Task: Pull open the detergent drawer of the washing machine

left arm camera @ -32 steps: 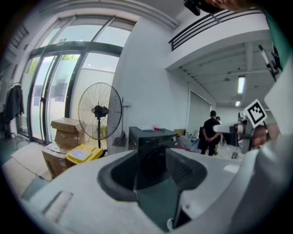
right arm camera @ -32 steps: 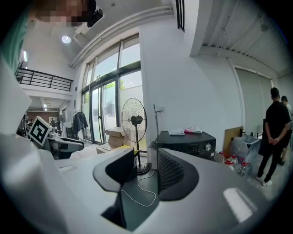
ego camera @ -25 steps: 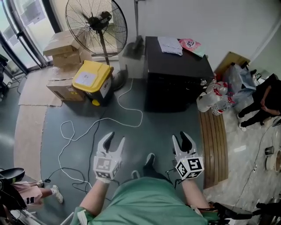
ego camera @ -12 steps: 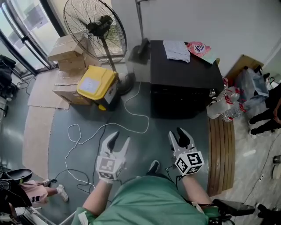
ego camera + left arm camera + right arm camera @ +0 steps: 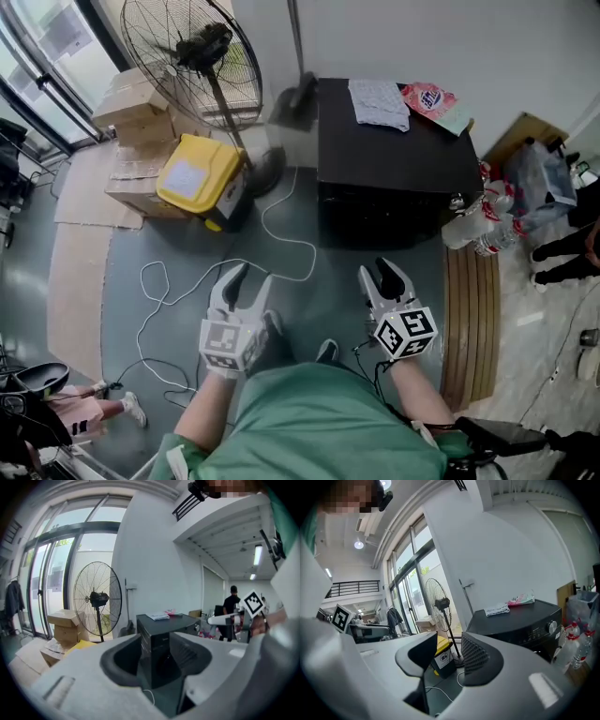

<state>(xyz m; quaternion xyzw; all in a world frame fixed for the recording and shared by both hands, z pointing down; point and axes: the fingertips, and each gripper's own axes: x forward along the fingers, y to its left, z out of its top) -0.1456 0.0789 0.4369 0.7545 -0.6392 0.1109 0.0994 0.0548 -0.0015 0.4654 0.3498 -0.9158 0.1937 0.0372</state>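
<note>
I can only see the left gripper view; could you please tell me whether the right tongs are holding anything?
Observer: No. The right tongs stand open with nothing between them.
Operator: Thank you. Are there controls on the front of the black box-shaped washing machine?
Observer: Yes, the right gripper view shows a round silver knob on its front panel.
Operator: Is either gripper touching the machine?
Observer: No. In the head view, grey floor lies between it and both the left tongs and the right tongs.
</note>
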